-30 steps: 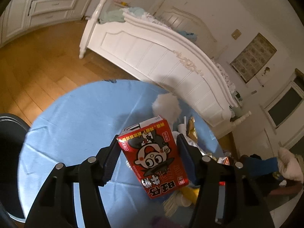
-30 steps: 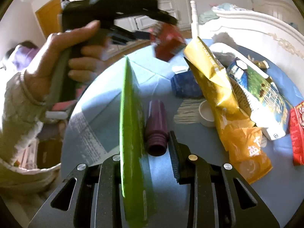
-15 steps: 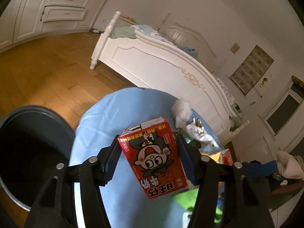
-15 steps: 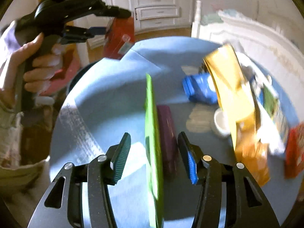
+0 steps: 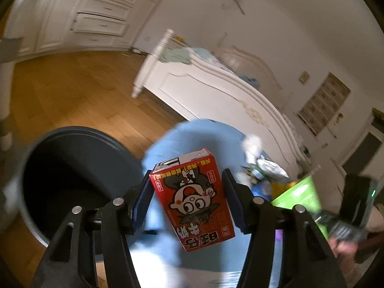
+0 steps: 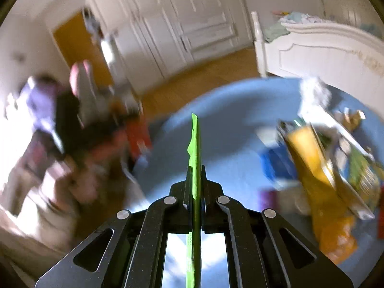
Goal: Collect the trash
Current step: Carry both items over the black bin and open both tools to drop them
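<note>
My left gripper (image 5: 186, 200) is shut on a red drink carton (image 5: 192, 198) with a cartoon face, held in the air beside the open dark trash bin (image 5: 79, 134) at the left. My right gripper (image 6: 195, 175) is shut on a flat green wrapper (image 6: 195, 148), held edge-on above the blue-covered round table (image 6: 228, 110). The green wrapper also shows at the right of the left wrist view (image 5: 300, 195). The carton shows blurred red at the left of the right wrist view (image 6: 138, 135).
More trash lies on the table's right side: a yellow snack bag (image 6: 314, 168), a blue packet (image 6: 278, 165), a white tissue (image 6: 314, 91), a purple item (image 6: 268, 196). A white bed frame (image 5: 216, 91) stands behind the table. Wooden floor (image 5: 72, 88) surrounds the bin.
My right gripper has closed on the green wrapper and lifted it off the table. My left gripper has carried the carton left, bringing the bin further into view.
</note>
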